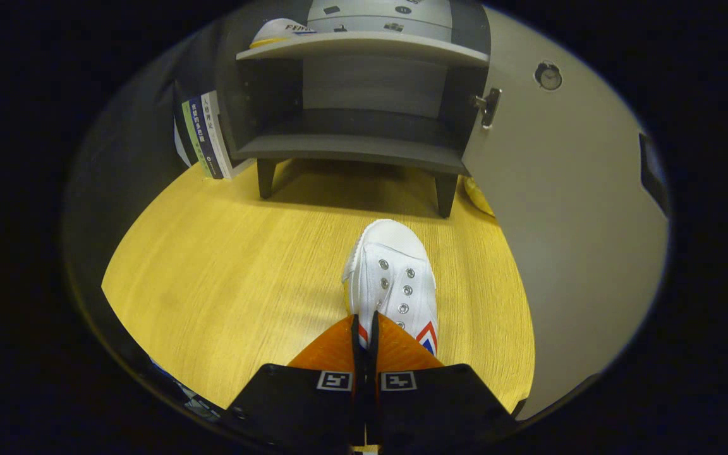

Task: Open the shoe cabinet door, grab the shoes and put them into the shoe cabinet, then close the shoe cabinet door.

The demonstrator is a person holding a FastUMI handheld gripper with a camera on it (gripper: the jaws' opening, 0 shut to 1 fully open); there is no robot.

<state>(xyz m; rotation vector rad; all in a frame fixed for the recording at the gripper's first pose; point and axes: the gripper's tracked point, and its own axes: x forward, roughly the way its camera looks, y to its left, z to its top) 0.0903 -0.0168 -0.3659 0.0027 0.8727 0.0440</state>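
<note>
My tool [365,328] is clenched on the heel rim of the white shoe [394,278] at lower centre; its toe points straight at the open cabinet [364,148] at the top, door [566,208] swung right.

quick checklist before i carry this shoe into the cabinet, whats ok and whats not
1. Grip: gripper fingers closed on the white shoe's rear edge: ok.
2. Cabinet door swung open to the right: ok.
3. Lower shelf free for the shoe: ok.
4. Path over the wooden floor to the cabinet: ok.
5. Grip firm enough for a lift: cannot tell.
6. Second shoe already on top of the cabinet, not inside: not ok.
</note>
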